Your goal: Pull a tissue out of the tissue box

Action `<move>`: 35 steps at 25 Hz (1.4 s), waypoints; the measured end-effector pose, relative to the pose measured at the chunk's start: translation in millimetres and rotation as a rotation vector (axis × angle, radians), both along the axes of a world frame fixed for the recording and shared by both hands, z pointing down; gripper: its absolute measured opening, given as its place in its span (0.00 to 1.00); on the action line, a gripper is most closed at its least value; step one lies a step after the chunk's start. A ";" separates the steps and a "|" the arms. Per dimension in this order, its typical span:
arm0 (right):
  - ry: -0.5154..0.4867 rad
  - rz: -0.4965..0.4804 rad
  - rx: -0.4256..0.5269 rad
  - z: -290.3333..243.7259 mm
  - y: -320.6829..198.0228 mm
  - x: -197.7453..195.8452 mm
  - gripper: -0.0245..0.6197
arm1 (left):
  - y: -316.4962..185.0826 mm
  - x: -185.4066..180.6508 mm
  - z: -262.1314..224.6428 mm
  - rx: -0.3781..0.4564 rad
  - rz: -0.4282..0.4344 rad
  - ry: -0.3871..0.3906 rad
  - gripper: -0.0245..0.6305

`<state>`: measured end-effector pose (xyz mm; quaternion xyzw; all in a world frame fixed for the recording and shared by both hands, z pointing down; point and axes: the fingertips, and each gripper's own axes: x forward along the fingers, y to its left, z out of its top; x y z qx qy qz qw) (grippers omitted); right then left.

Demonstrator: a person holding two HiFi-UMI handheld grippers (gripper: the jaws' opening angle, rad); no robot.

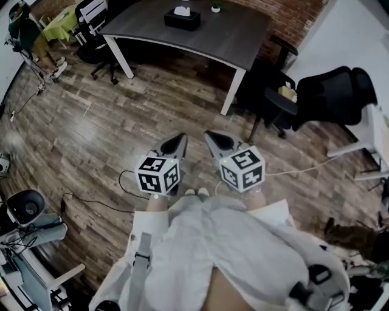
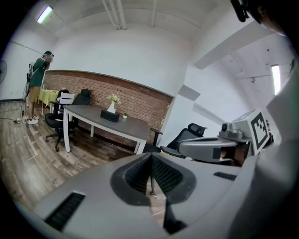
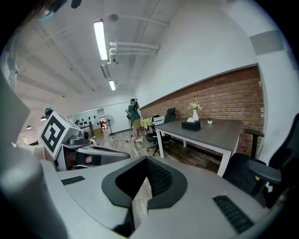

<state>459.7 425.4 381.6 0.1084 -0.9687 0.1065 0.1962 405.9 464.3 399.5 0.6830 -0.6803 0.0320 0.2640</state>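
Well ahead of left claw (image 1: 182,138) and right claw (image 1: 208,134), open floor (image 1: 152,103) reaches the worktop (image 1: 231,36) edge, with the tissue box (image 1: 182,19) beyond; both claws are closed and empty.

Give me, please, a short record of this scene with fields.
tissue box: on the table, far from both grippers
tissue: sticking out of the box top, not pulled
left gripper: shut, empty
right gripper: shut, empty, beside the left gripper
task stage: not begun
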 end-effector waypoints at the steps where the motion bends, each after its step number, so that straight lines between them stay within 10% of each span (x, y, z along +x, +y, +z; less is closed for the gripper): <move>1: -0.013 0.004 0.002 -0.5 -1.1 1.6 0.04 | -1.9 3.8 -2.2 0.022 0.013 0.011 0.04; 9: -0.162 -0.007 -0.058 -12.7 -11.4 12.2 0.04 | -17.0 13.9 -10.4 0.091 -0.021 -0.015 0.05; 19: -0.105 0.024 -0.076 15.6 -45.3 -6.8 0.04 | -28.8 -16.7 12.7 0.021 -0.064 -0.059 0.05; 35: -0.131 0.087 -0.024 2.4 -125.5 -171.0 0.14 | -113.9 -192.9 2.8 0.066 -0.022 -0.099 0.05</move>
